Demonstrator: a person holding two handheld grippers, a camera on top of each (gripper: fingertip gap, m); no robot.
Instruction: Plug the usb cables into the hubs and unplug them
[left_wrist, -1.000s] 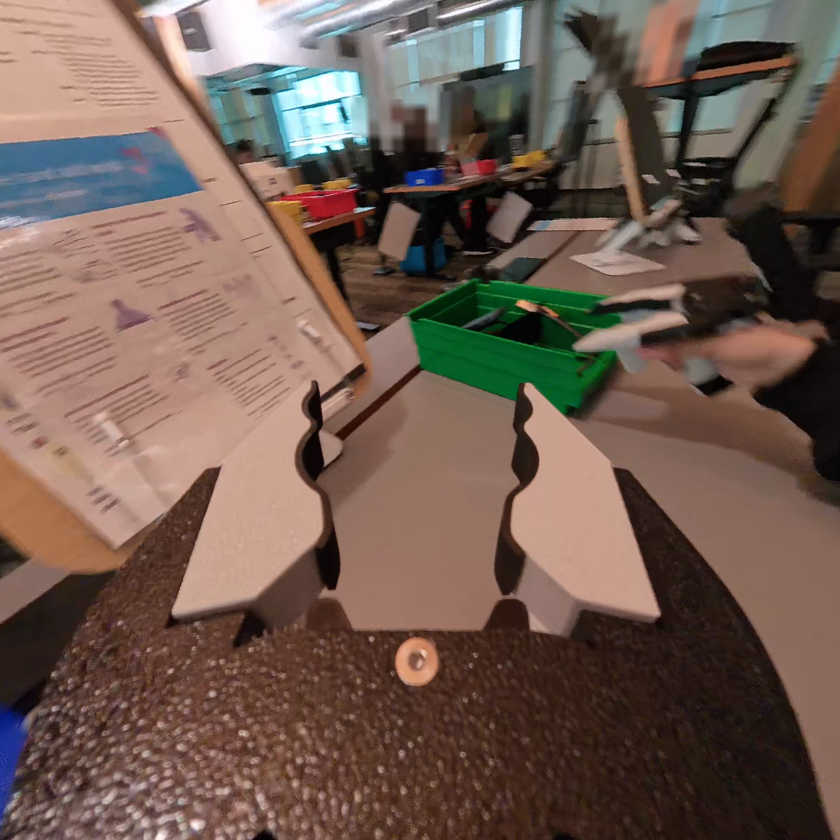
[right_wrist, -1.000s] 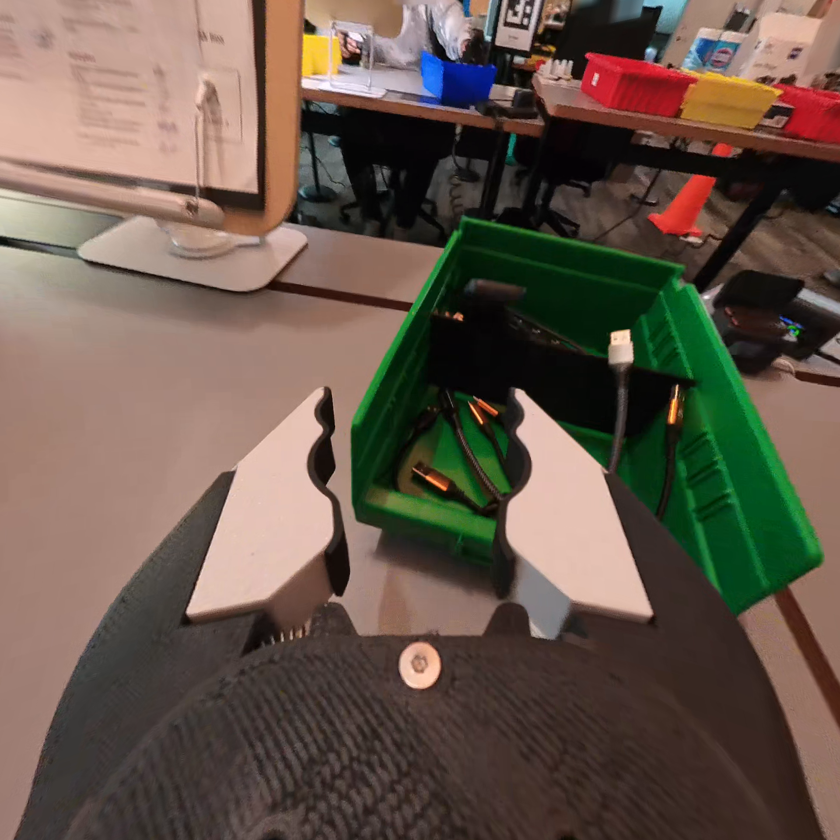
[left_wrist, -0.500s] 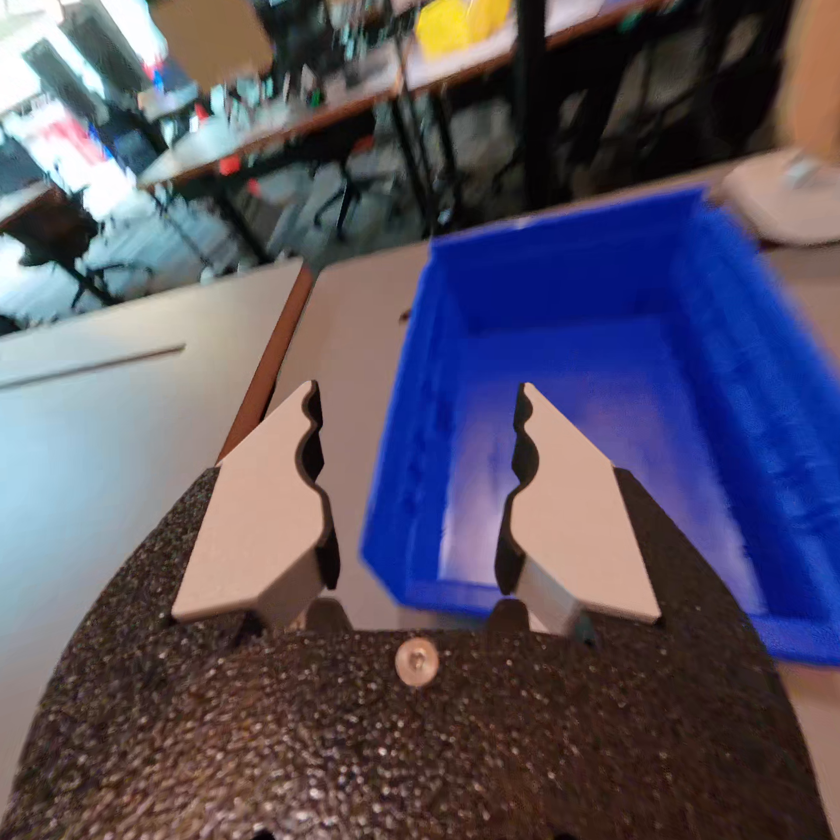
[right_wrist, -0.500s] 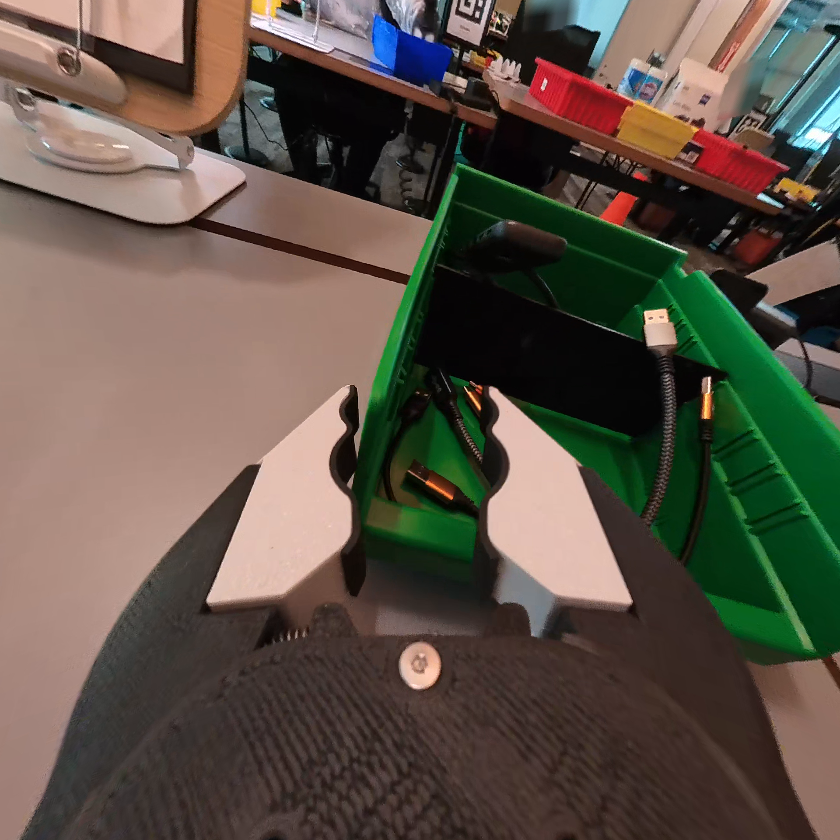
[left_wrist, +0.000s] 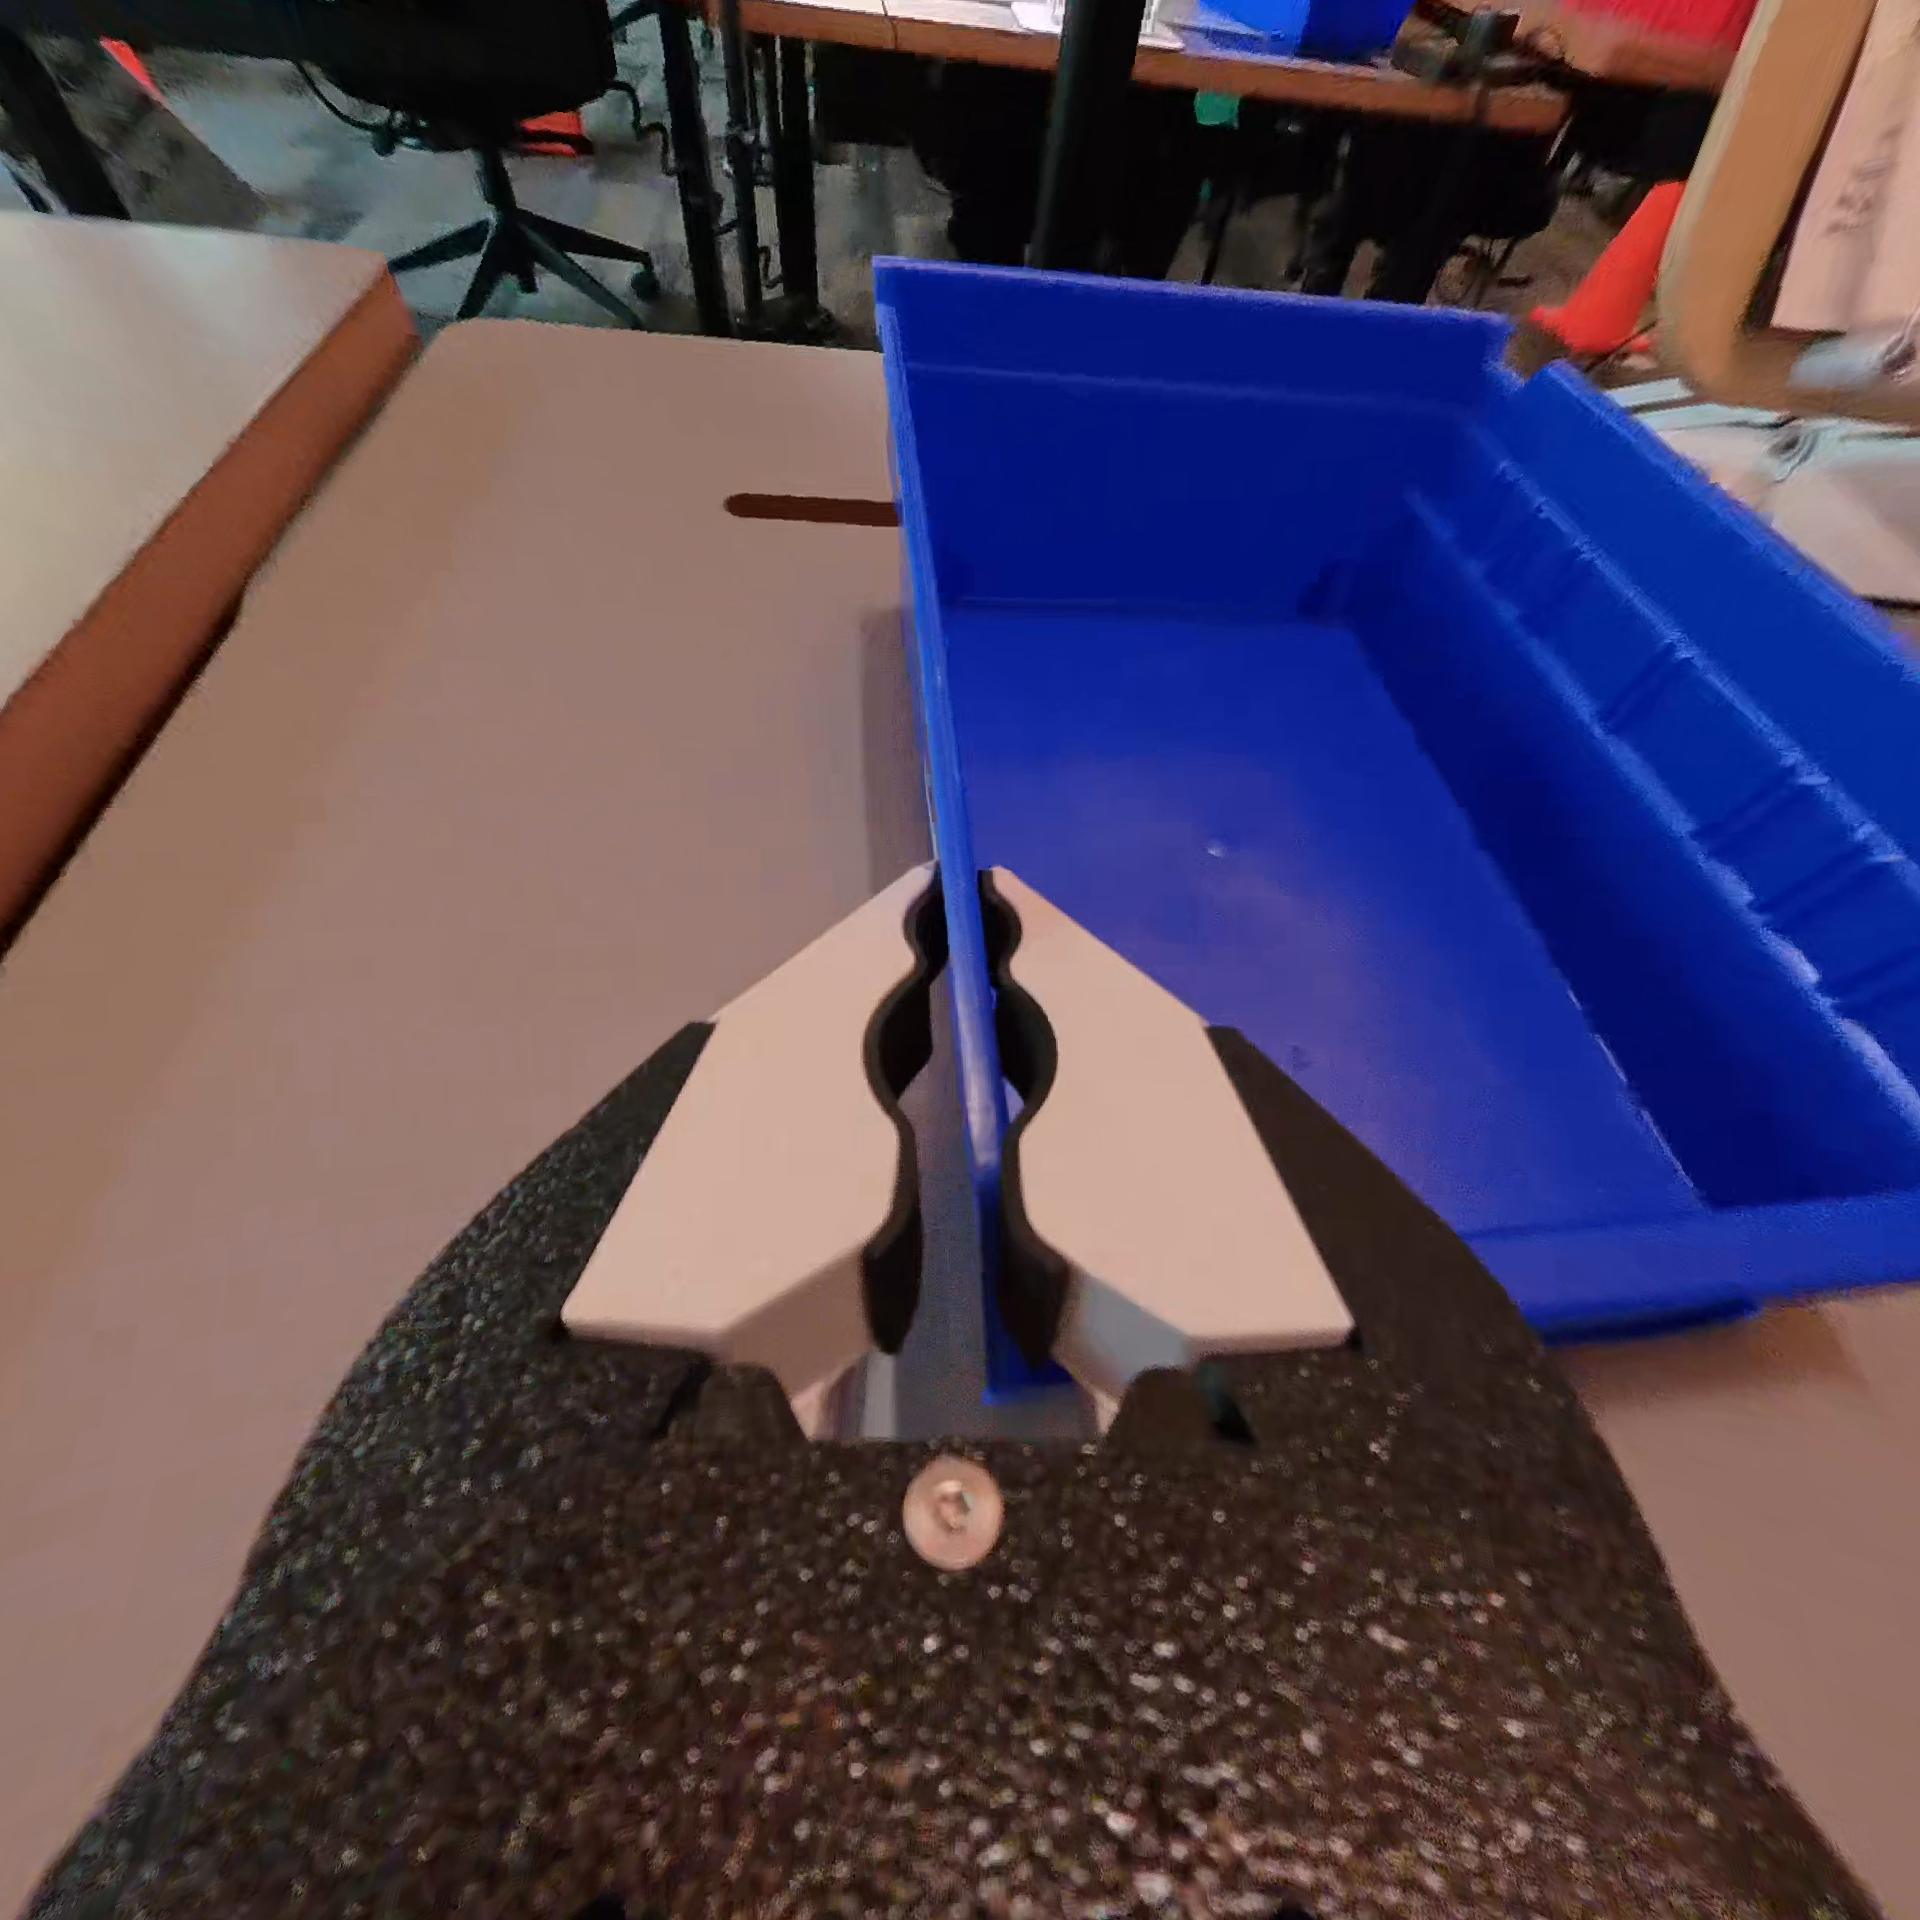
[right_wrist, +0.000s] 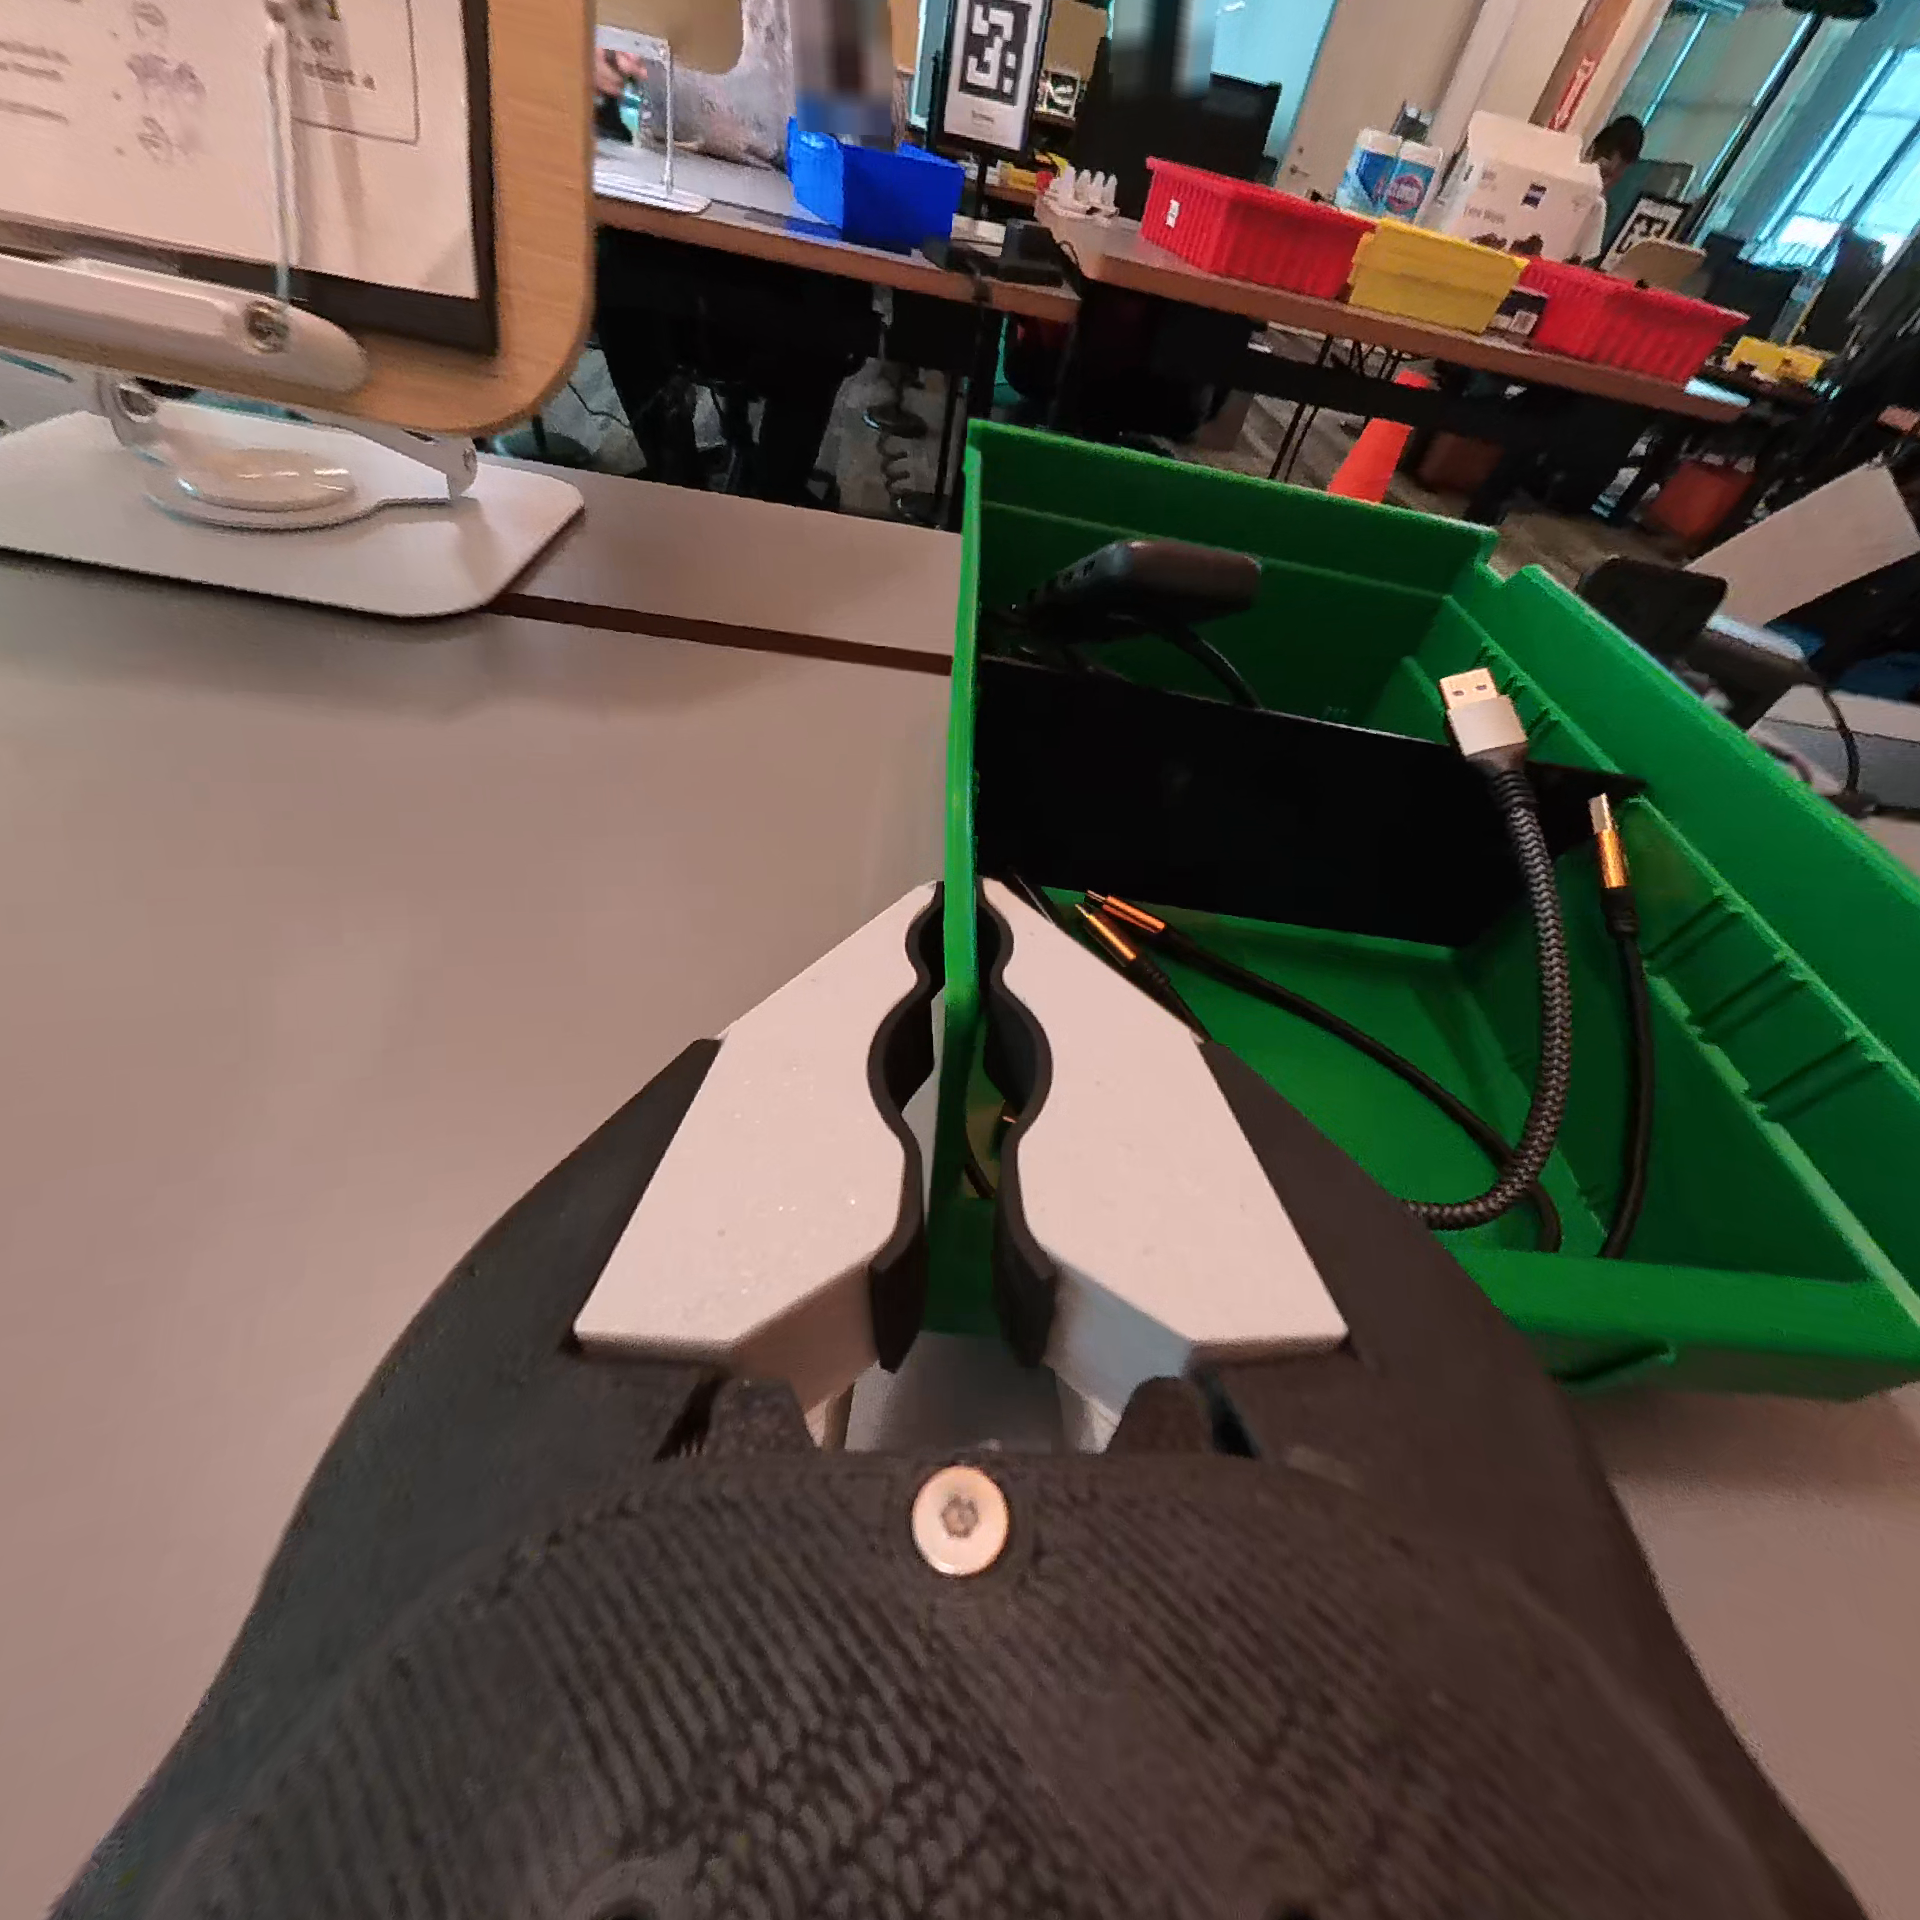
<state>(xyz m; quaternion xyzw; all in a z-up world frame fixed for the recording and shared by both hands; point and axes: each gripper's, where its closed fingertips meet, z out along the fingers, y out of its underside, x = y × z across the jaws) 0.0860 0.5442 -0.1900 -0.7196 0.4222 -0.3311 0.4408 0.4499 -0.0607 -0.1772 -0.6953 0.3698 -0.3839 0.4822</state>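
Note:
In the left wrist view my left gripper is shut on the left wall of an empty blue bin that stands on the grey table. In the right wrist view my right gripper is shut on the left wall of a green bin. The green bin holds a black divider, a black hub behind it, a braided cable with a silver USB plug sticking up, and several thin black cables with orange plugs.
A board with printed sheets on a white stand sits at the back left of the table. A table seam runs to the green bin. A second table adjoins on the left. Other tables with red and yellow bins stand behind.
My left gripper swung from the green bin to the blue bin and closed on its left wall. My right gripper moved forward and closed on the green bin's left wall.

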